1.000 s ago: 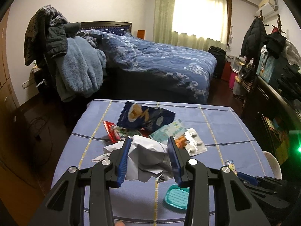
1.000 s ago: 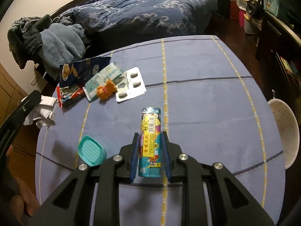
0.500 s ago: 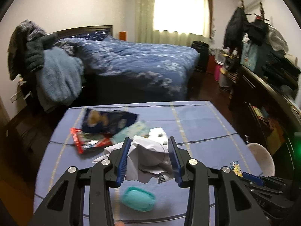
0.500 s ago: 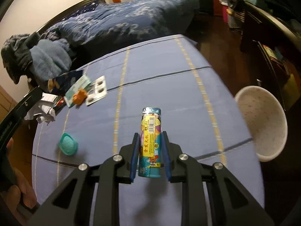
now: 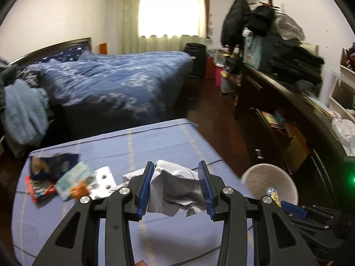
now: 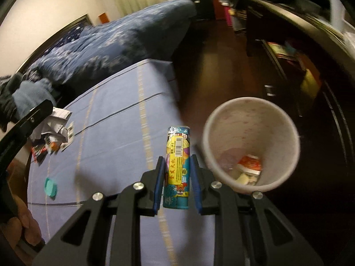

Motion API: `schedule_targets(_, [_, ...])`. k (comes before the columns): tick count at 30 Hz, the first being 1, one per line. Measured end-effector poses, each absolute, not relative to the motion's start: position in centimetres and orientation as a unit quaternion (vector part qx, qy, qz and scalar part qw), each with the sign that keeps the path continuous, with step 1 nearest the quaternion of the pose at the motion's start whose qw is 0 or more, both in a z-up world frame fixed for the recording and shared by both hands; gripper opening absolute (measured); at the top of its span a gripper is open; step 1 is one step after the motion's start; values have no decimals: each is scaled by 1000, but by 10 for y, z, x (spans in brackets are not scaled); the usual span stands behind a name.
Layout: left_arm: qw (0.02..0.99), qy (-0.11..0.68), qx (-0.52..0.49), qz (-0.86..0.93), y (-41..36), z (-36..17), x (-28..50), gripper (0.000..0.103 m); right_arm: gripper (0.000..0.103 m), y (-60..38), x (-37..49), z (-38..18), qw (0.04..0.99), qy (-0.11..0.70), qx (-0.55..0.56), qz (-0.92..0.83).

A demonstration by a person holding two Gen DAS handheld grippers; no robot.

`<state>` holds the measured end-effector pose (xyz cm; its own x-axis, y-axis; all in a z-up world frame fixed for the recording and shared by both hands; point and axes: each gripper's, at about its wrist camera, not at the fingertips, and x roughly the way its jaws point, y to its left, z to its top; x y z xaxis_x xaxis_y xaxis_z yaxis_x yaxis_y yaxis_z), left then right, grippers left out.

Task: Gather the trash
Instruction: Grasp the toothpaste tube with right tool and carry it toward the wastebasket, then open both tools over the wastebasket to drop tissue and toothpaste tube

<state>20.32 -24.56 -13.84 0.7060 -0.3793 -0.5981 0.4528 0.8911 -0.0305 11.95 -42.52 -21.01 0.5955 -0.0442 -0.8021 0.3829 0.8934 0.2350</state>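
Right wrist view shows our right hand-held gripper (image 6: 176, 184) clamped on a colourful tube (image 6: 177, 166), held just left of the open bin (image 6: 250, 141) that stands beside the counter (image 6: 124, 115). Our left hand-held gripper (image 5: 176, 190) squeezes a crumpled paper wad (image 5: 175, 188) above the counter, with the bin off to its right. To drop the tube cleanly, we should carry it fully over the rim before letting go, since it sits outside the mouth now. Wrappers (image 5: 57, 177) and a teal lid (image 6: 50, 186) wait on the counter for later trips.
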Motion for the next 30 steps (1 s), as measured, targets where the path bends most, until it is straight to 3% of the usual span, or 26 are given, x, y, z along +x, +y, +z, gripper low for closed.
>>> schedule_targets(21, [866, 332, 107, -358, -418, -164, 207, 41, 24, -563, 105, -244, 855, 416, 227, -212])
schedule_targets(30, [848, 368, 97, -370, -458, -185, 218, 47, 27, -581, 108, -273, 855, 420, 223, -210])
